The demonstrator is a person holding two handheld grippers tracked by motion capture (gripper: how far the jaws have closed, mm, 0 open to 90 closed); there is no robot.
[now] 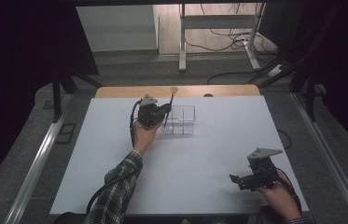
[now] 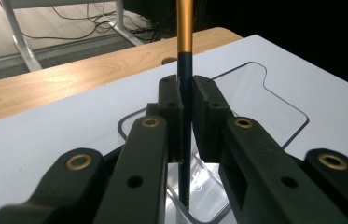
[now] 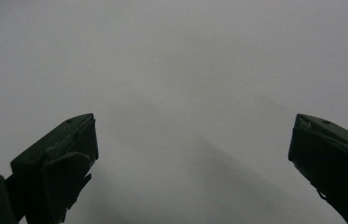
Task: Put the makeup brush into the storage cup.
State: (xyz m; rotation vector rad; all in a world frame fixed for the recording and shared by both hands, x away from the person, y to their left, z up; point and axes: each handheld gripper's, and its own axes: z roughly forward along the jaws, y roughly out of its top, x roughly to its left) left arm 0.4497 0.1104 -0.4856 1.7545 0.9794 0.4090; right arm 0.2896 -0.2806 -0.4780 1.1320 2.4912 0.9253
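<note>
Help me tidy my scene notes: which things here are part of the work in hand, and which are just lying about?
In the job:
- left gripper, shut on the brush
- brush, upright, dark shaft with orange upper part
- clear organiser, brush tip reaching into it

Just about:
- right gripper, open, holding nothing
- white table
- desk legs and floor cables beyond

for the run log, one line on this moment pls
left gripper: shut on brush | over clear organizer | right gripper: open, empty

slim navy-and-gold brush (image 2: 184, 79), near upright, lower tip inside clear plastic organizer (image 2: 274, 100)
</note>
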